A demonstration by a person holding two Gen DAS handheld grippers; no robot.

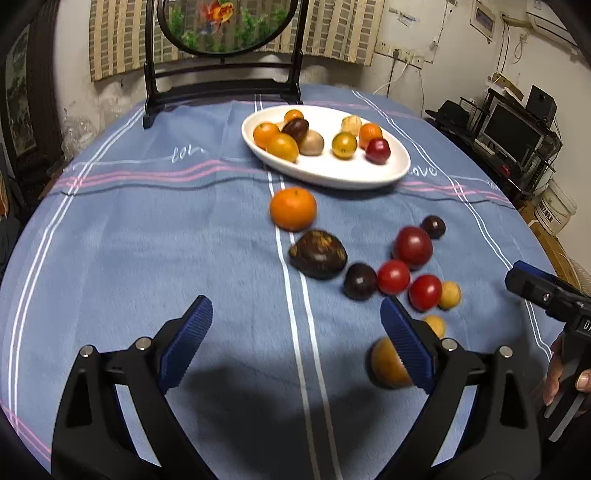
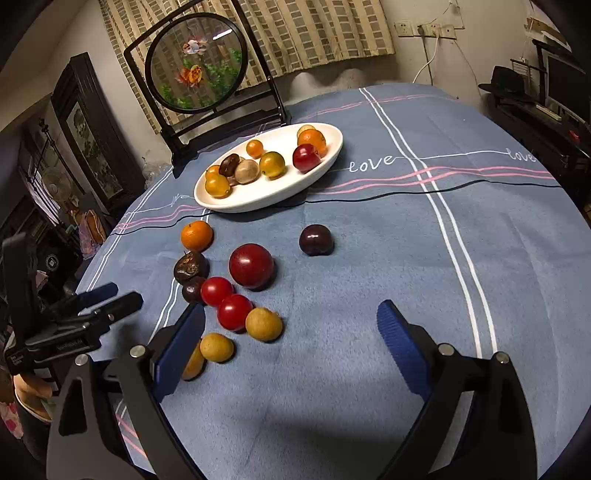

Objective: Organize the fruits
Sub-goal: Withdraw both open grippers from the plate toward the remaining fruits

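Observation:
A white oval plate at the far side holds several small fruits. Loose on the blue cloth lie an orange, a dark brown fruit, a large red fruit, two red tomatoes, dark plums and small yellow fruits. My left gripper is open and empty, above the cloth just left of the pile. My right gripper is open and empty, right of the yellow fruits.
A black-framed round goldfish screen stands behind the plate. The round table's edge curves at the right. A shelf with a monitor stands beyond it. The other gripper shows at each view's side.

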